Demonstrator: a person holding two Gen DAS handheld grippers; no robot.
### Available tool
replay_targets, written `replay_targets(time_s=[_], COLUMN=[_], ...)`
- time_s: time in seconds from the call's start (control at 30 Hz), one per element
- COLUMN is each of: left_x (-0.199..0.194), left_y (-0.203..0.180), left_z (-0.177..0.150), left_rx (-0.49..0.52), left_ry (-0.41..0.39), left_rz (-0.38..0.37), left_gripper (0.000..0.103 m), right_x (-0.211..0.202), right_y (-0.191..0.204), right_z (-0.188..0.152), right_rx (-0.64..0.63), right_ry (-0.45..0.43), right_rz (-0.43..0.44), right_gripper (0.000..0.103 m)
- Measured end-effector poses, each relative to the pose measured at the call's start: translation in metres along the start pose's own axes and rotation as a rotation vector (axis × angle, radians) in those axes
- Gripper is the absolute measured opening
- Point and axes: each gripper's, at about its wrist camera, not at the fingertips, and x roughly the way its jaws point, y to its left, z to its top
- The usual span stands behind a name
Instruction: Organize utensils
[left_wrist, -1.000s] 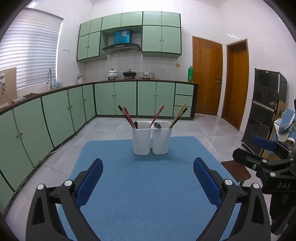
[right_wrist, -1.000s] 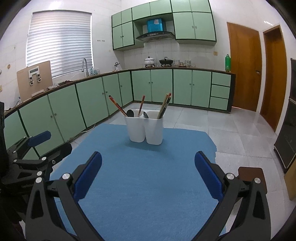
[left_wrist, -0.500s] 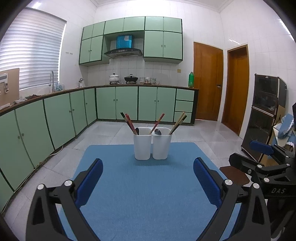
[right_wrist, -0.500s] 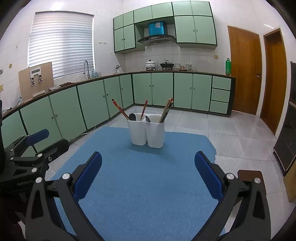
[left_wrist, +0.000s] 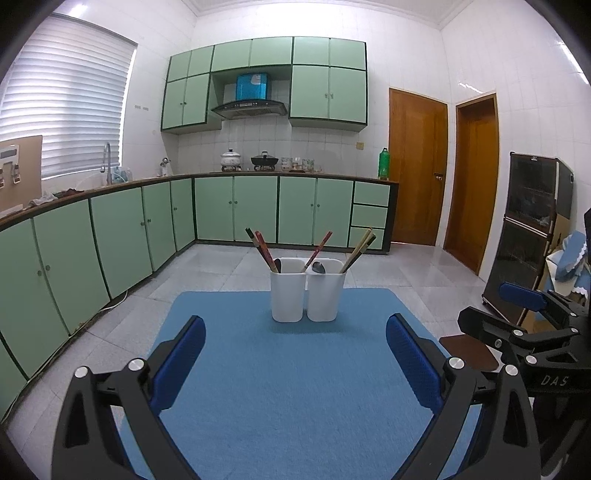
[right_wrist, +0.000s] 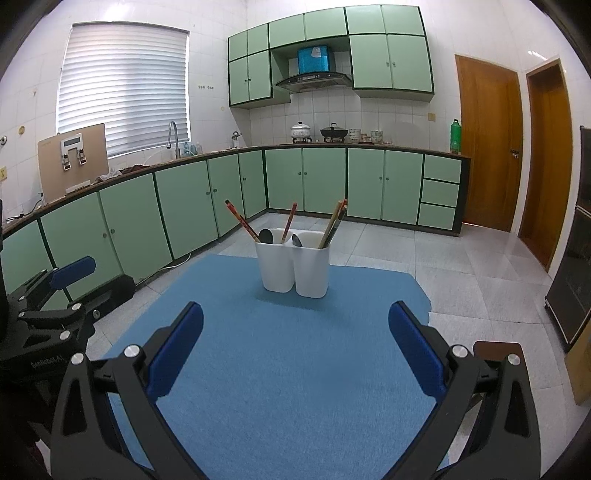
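Note:
Two white utensil cups stand side by side at the far end of a blue mat (left_wrist: 280, 387). The left cup (left_wrist: 287, 295) holds red and dark chopsticks (left_wrist: 260, 245) and a spoon. The right cup (left_wrist: 325, 295) holds a red chopstick, tan chopsticks (left_wrist: 360, 248) and a spoon (left_wrist: 318, 267). Both cups show in the right wrist view (right_wrist: 275, 267) (right_wrist: 312, 271). My left gripper (left_wrist: 295, 363) is open and empty, well short of the cups. My right gripper (right_wrist: 295, 356) is open and empty, also well back from them.
The mat (right_wrist: 288, 369) covers a table, with tiled floor beyond. Green cabinets (left_wrist: 110, 236) run along the left and back. Wooden doors (left_wrist: 417, 170) and a dark cabinet (left_wrist: 528, 236) stand at the right. A brown stool (right_wrist: 496, 350) sits near the mat's right edge.
Both grippers have tilted upward and drawn back a little, so the cups sit lower and farther in view. Both stay open and empty.

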Motion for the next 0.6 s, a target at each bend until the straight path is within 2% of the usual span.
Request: replay_targets(time_s=[0.6], left_x=[-0.0036], left_y=[0.0040], left_z=[-0.0004], left_rx=[0.000], left_ry=[0.000], left_rz=[0.004], left_gripper=[0.096], right_x=[-0.0010], right_y=[-0.0020], right_z=[0.0002], right_rx=[0.004], right_ry=[-0.003], right_rz=[0.002], right_gripper=[0.097])
